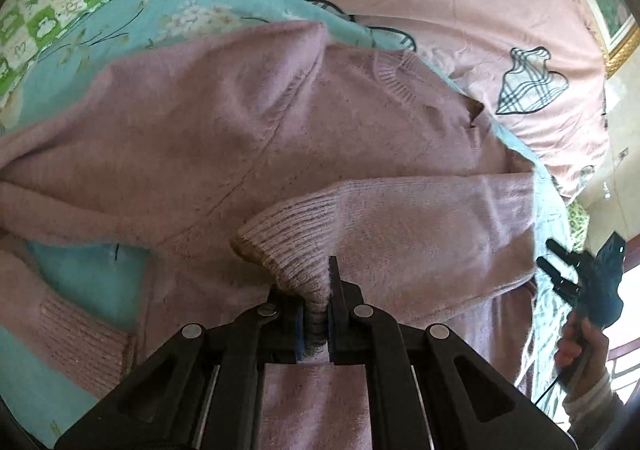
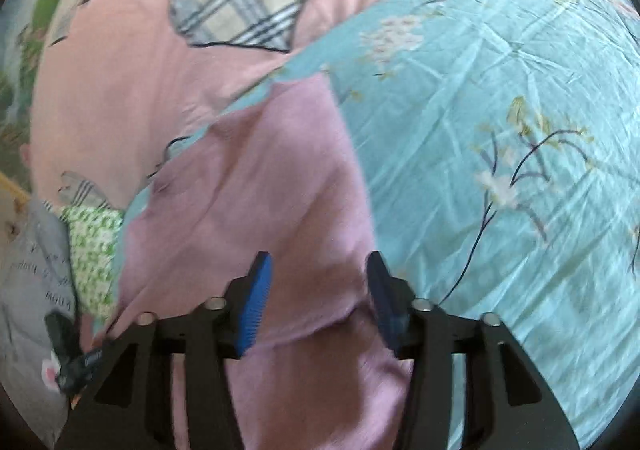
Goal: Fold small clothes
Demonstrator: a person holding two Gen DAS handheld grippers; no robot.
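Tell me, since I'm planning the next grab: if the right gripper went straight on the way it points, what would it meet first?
Most likely the pink sweater: the right gripper, jaws open and empty, points down onto that knit. The blue floral sheet lies just beside; blur leaves depth uncertain.

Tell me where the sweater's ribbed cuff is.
Left wrist view, bottom centre: the ribbed cuff is pinched in the left tongs, above the pink sweater.

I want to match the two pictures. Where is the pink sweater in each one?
Left wrist view: the pink sweater fills the middle, its ribbed cuff pinched in the left tool.
Right wrist view: it runs from the centre to the bottom edge, under the open right tool.
Shared landmark: the turquoise flowered sheet beneath it.
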